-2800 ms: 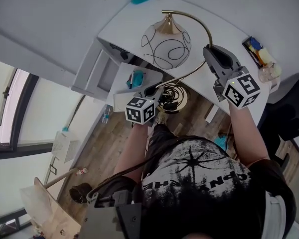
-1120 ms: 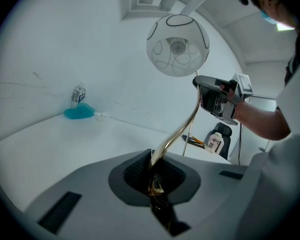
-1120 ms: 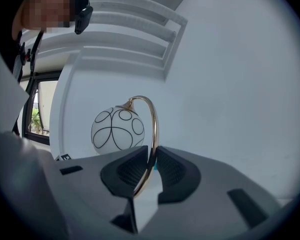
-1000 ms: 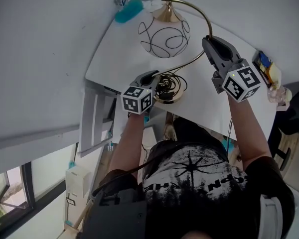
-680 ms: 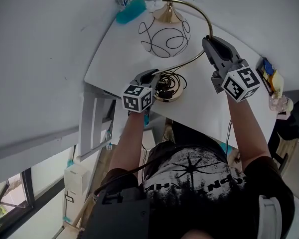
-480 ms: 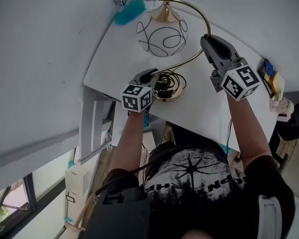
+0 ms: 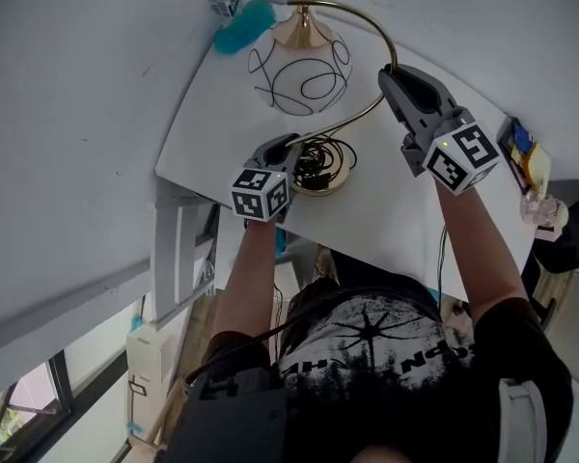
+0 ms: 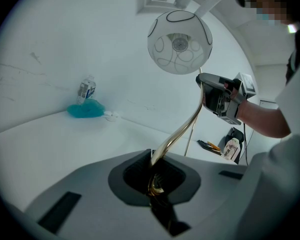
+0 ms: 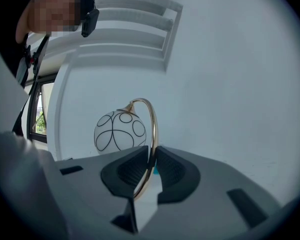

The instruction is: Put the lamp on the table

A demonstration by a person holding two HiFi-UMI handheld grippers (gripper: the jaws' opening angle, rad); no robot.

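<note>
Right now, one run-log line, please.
left gripper: shut on brass arched lamp stem | right gripper: shut on stem | base: over white table

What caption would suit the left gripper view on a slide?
Left gripper shut on the curved brass lamp stem, white patterned globe shade overhead.

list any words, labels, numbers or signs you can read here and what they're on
No text can be read for certain.
black T-shirt: white lettering, upside down and creased, not readable.
small clear plastic bottle: label too small to read.
black-and-white marker cubes: square patterns, no words.
white globe lamp with brass stem: black loops only, no writing.
</note>
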